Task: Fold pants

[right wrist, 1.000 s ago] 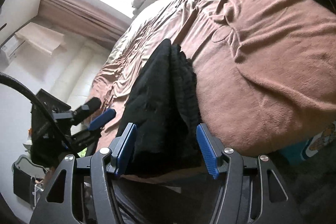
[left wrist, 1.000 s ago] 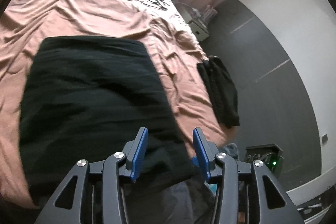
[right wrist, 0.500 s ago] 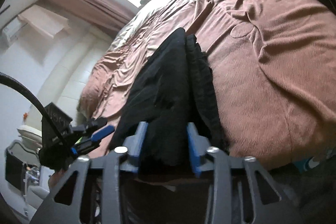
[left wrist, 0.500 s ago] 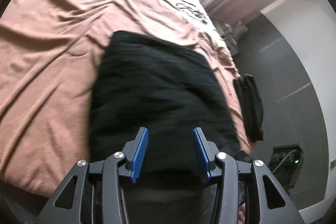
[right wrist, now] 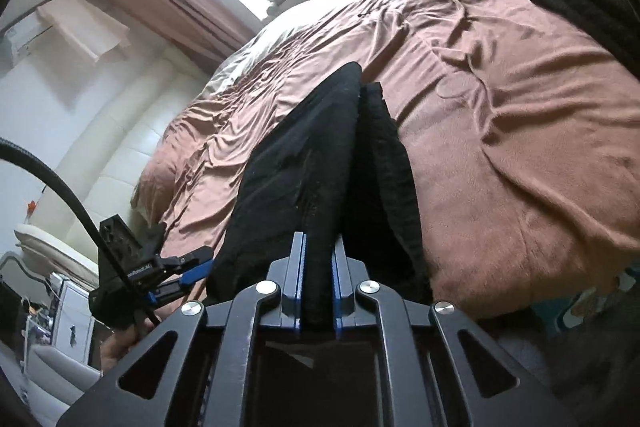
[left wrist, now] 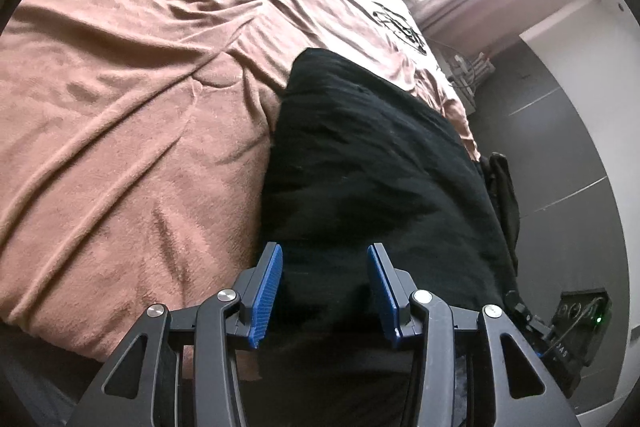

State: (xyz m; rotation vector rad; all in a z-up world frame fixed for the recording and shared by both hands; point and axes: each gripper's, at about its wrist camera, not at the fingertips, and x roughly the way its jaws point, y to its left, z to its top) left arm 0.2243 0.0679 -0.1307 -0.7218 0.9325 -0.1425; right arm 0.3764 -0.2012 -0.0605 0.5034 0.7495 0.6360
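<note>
Black pants [left wrist: 372,163] lie on a brown bed [left wrist: 132,115], at its near edge. The right gripper [right wrist: 319,283] is closing on their hem at 6 o'clock; the left gripper [left wrist: 325,287] hovers half-open over the other corner. Grip both corners evenly before lifting.

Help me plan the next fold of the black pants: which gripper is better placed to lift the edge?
Right. The right gripper is closing its fingers on a bunched edge of the black pants, already pinched. The left gripper hangs open above the cloth at the bed edge, gripping nothing.
</note>
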